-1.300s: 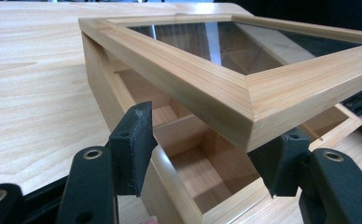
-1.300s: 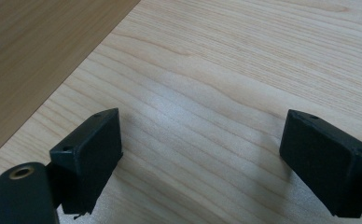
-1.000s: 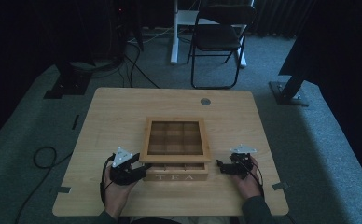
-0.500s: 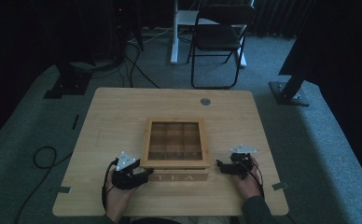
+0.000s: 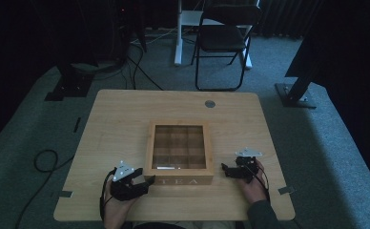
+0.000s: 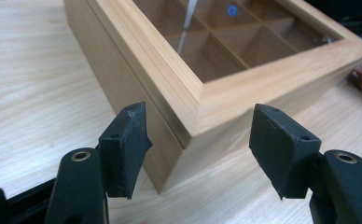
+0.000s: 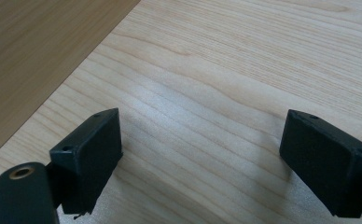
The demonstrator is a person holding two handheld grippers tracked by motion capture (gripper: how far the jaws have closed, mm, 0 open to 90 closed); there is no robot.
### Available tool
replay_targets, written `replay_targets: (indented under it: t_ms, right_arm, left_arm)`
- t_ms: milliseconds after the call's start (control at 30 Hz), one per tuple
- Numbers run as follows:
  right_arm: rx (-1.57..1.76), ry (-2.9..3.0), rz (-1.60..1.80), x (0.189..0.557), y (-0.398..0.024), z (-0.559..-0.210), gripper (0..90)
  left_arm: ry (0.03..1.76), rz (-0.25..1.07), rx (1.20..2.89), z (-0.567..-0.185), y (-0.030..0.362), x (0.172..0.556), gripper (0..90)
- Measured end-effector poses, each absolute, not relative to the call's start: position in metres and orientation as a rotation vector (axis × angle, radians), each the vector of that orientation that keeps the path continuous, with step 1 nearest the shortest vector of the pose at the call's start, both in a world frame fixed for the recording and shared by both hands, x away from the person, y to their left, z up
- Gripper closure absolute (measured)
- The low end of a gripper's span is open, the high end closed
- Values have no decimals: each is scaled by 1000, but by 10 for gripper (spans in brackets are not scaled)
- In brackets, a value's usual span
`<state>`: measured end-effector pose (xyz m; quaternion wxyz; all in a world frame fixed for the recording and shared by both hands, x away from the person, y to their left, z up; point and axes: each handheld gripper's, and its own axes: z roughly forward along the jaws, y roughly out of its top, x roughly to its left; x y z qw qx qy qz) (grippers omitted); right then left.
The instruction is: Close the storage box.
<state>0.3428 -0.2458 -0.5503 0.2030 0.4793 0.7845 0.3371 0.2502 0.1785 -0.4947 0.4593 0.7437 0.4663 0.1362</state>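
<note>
Wooden tea box (image 5: 180,153) sat near the middle of the table (image 5: 116,119), closer to the person's edge, lid down, glass top showing square compartments; "TEA" lettering on the front face. Left tool (image 5: 145,182) was at the box's front left corner, resting low on the table in the person's left hand (image 5: 118,205). Its jaws had just been opening and stood spread. In the left gripper view the box corner (image 6: 202,107) sat between the two pads (image 6: 125,147), with neither pad pressing on the wood; gaps visible on both sides. Lid seam visible along the box side in that view.

Right tool (image 5: 226,171) was just beside the box's right front corner, apart from it, held in the right hand (image 5: 252,183), pointing toward the box. Jaws spread wide, with bare table (image 7: 226,93) between them in the right gripper view; box side (image 7: 39,56) showed at the upper left of that view, not touched.

Behind the table: a folding chair (image 5: 223,38) on grey carpet, cables on the floor, a small round grommet (image 5: 210,103) near the table's far edge.
</note>
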Motion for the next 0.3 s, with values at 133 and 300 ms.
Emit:
replay_targets:
  t_ms: [133, 300]
  right_arm:
    - [1338, 2189, 941, 343, -246, -550, 125]
    - [1338, 2189, 941, 343, -246, -550, 124]
  left_arm:
    - [1147, 346, 1813, -494, 181, 250, 370]
    - [1129, 363, 1791, -492, 183, 250, 368]
